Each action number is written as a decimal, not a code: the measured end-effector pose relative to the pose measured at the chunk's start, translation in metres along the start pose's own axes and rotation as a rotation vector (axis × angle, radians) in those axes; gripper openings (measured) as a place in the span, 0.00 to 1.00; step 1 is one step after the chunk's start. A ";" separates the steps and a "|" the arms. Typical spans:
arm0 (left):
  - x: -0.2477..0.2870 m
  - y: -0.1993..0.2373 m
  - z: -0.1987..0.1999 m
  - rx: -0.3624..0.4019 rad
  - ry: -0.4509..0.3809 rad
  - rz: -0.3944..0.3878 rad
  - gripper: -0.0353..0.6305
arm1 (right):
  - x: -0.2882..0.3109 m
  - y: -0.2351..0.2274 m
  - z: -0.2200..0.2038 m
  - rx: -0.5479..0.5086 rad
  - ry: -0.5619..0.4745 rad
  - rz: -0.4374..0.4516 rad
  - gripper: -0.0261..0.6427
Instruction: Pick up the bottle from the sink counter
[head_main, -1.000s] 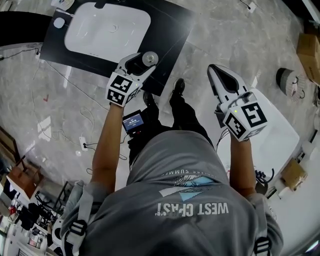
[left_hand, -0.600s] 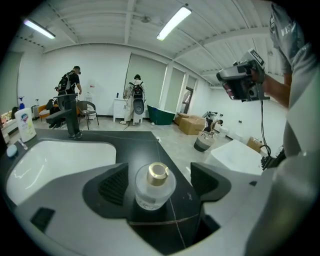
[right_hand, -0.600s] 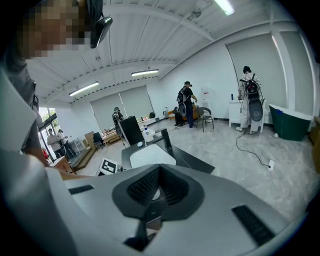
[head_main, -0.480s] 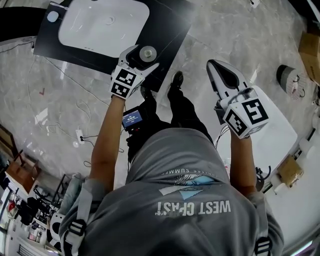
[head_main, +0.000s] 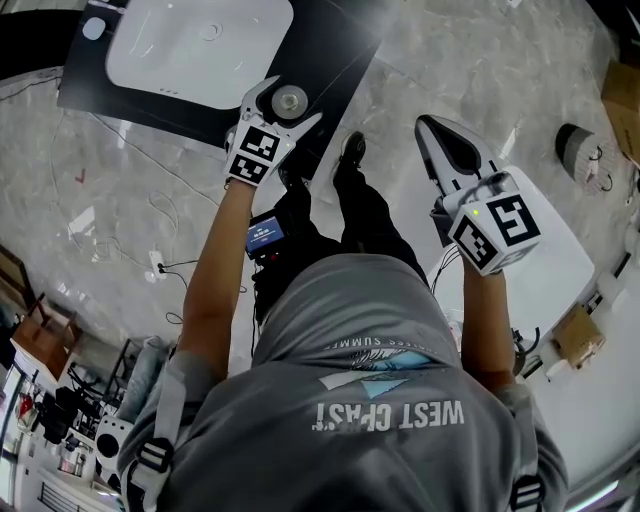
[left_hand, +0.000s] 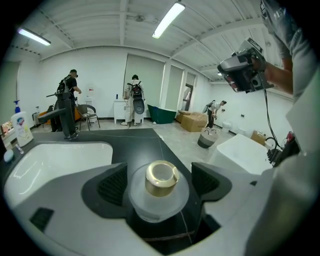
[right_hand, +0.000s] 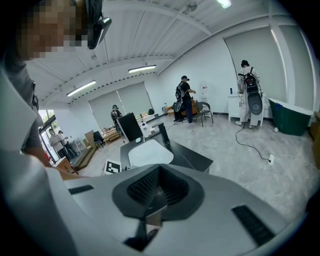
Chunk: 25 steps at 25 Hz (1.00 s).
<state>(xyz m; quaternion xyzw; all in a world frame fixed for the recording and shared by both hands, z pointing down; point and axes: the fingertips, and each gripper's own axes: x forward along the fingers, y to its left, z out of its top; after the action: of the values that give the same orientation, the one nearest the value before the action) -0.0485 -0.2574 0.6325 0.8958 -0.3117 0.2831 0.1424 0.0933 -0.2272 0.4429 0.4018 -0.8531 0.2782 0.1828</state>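
Note:
A frosted bottle (head_main: 290, 101) with a gold cap (left_hand: 161, 177) stands upright on the black sink counter (head_main: 335, 55), to the right of the white basin (head_main: 200, 45). My left gripper (head_main: 289, 103) is open and straddles the bottle. In the left gripper view its dark pads (left_hand: 112, 185) stand on either side of the bottle's shoulder without pressing on it. My right gripper (head_main: 433, 130) is held out over the floor, well to the right of the counter. It is shut, with nothing in it (right_hand: 152, 200).
A black faucet (left_hand: 65, 117) and a soap bottle (left_hand: 22, 127) stand at the basin's far side. A white table (head_main: 545, 260) is at the right, with a dark basket (head_main: 572, 155) and cardboard boxes (head_main: 620, 95) beyond. Cables lie on the floor. People stand far back.
The left gripper has moved forward over the counter and its jaws have spread wide, so that they now stand on either side of the bottle. The right gripper has barely moved.

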 end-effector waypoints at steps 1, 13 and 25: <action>0.001 0.001 -0.001 0.005 0.003 0.005 0.64 | 0.001 -0.001 -0.001 0.002 0.004 -0.002 0.03; 0.015 0.008 -0.016 0.053 0.033 0.056 0.64 | 0.009 -0.003 -0.004 0.015 0.025 0.014 0.03; 0.023 0.014 -0.017 0.034 -0.037 0.117 0.60 | 0.013 -0.006 -0.014 0.019 0.053 0.019 0.03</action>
<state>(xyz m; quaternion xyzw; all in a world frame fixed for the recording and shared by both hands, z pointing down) -0.0502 -0.2717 0.6612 0.8833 -0.3614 0.2798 0.1044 0.0908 -0.2292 0.4631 0.3880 -0.8490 0.2985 0.1987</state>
